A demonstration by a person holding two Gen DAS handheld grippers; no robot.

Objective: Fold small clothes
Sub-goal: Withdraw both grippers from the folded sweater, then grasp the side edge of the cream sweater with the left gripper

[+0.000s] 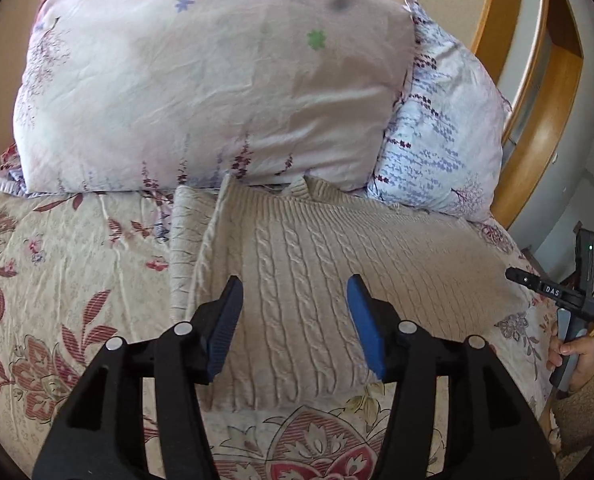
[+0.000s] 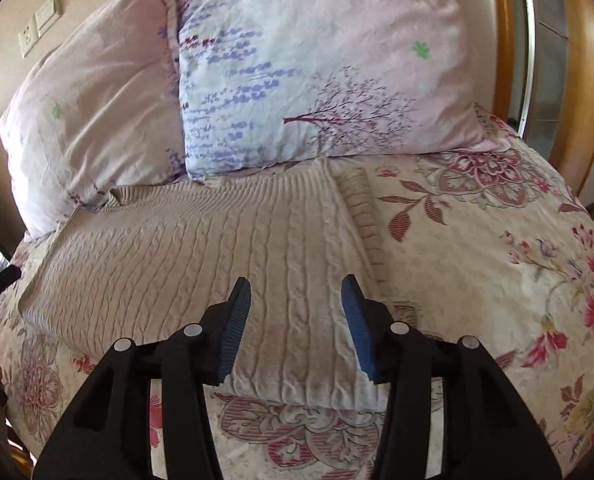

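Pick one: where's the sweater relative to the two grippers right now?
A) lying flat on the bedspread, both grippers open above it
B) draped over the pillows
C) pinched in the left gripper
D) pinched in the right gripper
A: the beige cable-knit sweater lies flat on the floral bedspread, below the pillows; the left gripper and right gripper both show blue pads spread apart with no fabric between them.

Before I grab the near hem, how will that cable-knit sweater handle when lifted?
The sweater is thick knit lying limp on the bedspread, so it will likely droop from one pinch. Its ribbed texture probably grips the blue pads well. It looks bulky, so perhaps heavier than thin clothes.
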